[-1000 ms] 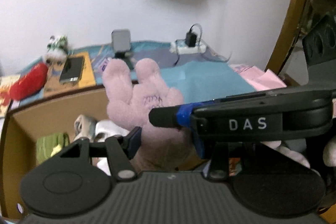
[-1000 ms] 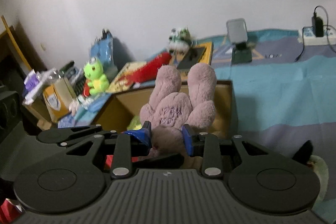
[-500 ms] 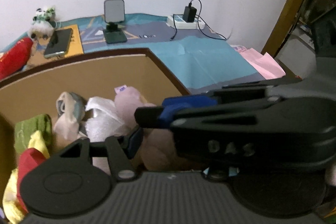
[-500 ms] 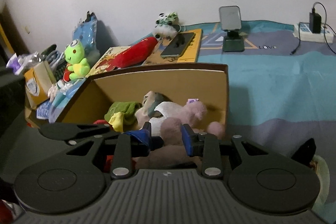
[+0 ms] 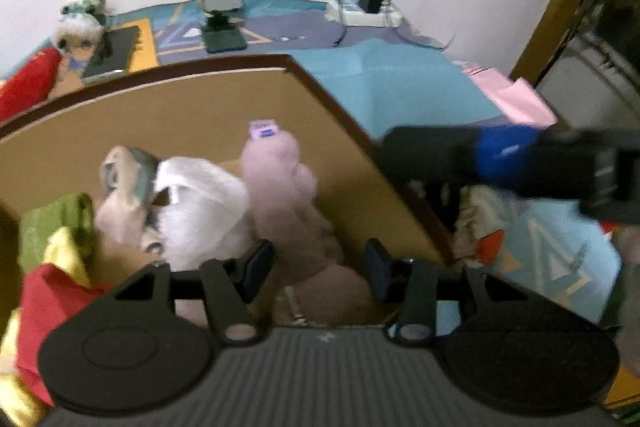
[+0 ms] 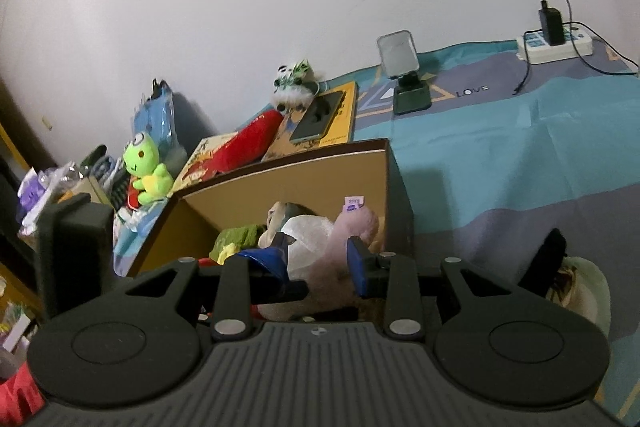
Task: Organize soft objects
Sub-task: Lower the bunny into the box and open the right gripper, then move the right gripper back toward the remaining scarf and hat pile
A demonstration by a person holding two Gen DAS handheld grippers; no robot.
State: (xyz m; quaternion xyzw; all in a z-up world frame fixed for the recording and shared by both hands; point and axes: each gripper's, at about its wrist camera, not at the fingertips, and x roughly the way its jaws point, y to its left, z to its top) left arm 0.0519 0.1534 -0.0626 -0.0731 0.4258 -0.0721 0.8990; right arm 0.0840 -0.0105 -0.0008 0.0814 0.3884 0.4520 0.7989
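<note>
1. Left claw (image 5: 316, 269) stands wide, gripping nothing; I see the right claw (image 6: 318, 259) spread likewise, both over the pink plush (image 5: 280, 183).
2. Pink plush lies inside the cardboard box (image 5: 168, 107), released, I judge.
3. Box also holds white, green, yellow and red soft items.
4. Outstanding: green frog toy (image 6: 144, 171), red plush (image 6: 248, 143) and panda toy (image 6: 292, 87) sit outside.

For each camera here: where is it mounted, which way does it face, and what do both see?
Left wrist: on the left tool, looking down into the cardboard box; the right tool crosses at right.
Right wrist: on the right tool, facing the box and wall.
Shared: pink plush toy, phone stand.
</note>
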